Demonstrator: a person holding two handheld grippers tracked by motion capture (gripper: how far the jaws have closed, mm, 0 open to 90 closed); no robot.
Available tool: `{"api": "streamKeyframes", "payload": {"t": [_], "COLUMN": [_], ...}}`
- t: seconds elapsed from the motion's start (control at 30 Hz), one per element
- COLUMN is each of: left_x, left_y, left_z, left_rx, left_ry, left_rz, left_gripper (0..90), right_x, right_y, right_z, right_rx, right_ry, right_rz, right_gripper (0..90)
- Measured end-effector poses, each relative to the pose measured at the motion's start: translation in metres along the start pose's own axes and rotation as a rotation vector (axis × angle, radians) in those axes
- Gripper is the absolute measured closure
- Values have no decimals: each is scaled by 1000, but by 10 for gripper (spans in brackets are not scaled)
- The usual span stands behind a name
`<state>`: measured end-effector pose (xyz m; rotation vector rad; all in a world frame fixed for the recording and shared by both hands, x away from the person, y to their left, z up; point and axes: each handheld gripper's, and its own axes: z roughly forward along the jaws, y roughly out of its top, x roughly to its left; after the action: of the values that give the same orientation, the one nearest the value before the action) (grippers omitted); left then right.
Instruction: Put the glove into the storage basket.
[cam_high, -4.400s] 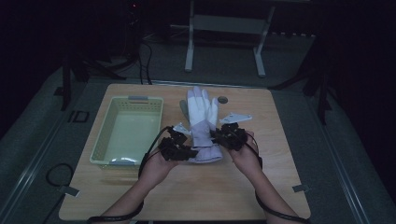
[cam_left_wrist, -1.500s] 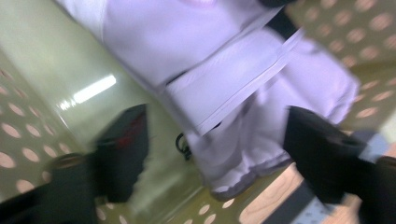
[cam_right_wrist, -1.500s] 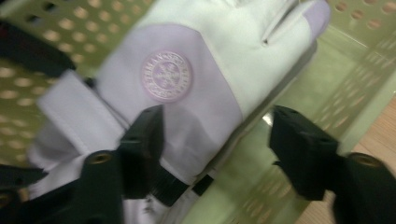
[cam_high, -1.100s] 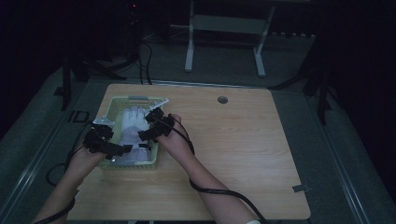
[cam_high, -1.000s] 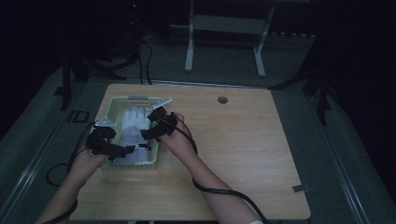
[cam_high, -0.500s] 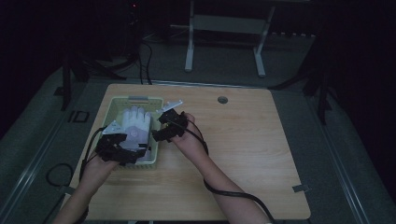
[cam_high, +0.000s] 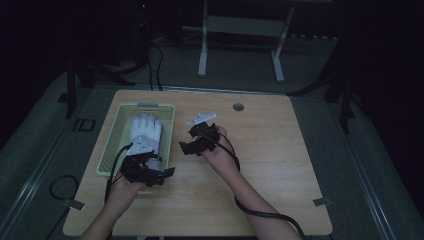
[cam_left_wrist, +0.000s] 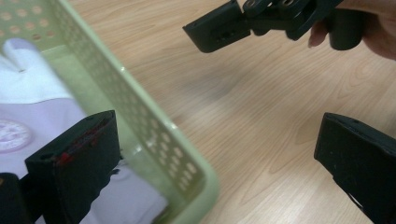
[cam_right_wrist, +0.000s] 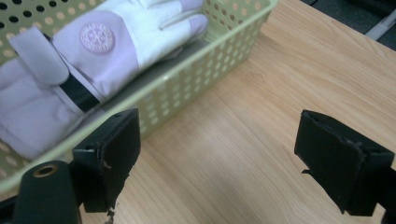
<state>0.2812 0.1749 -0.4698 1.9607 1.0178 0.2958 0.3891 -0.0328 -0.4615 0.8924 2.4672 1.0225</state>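
Observation:
A white and lilac glove (cam_high: 145, 135) lies flat in the pale green basket (cam_high: 107, 155) on the left of the wooden table. My left gripper (cam_high: 159, 169) hovers at the basket's near right corner. It is open in the left gripper view (cam_left_wrist: 212, 135), straddling the basket rim (cam_left_wrist: 154, 126), with the glove (cam_left_wrist: 42, 107) by its left jaw. My right gripper (cam_high: 186, 141) is over bare wood just right of the basket. It stands open and empty (cam_right_wrist: 226, 140), facing the basket wall (cam_right_wrist: 201, 70) and the glove (cam_right_wrist: 93, 51).
Bare tabletop (cam_high: 270, 165) stretches to the right of both hands. A round grommet hole (cam_high: 238, 107) sits near the far edge. Beyond the table stand a metal frame (cam_high: 240, 30) and dark cables on the floor.
The glove went from the table's middle, held by both grippers, into the basket. In the last half second the right gripper drew back to the right and the left pulled toward the near corner.

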Motion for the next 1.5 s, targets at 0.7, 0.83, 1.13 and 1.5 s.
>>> {"api": "streamKeyframes", "payload": {"t": [0.7, 0.83, 1.13, 1.5], "left_x": [-67, -75, -79, -78], "left_y": [-15, -24, -39, -52], "left_z": [50, 65, 85, 98], "left_rx": [46, 77, 69, 44], "left_ry": [-70, -63, -67, -23], "left_rz": [148, 171, 146, 102], "left_gripper": [2, 2, 2, 2], "right_x": [-34, -34, -40, -45], "right_y": [-71, -84, -103, -121], "right_z": [-21, -18, -14, -11], "right_rx": [-27, -7, -9, -24], "right_ry": [-10, -14, -34, -34], "right_rz": [43, 29, 23, 13], "right_gripper": [141, 140, 138, 134]}}
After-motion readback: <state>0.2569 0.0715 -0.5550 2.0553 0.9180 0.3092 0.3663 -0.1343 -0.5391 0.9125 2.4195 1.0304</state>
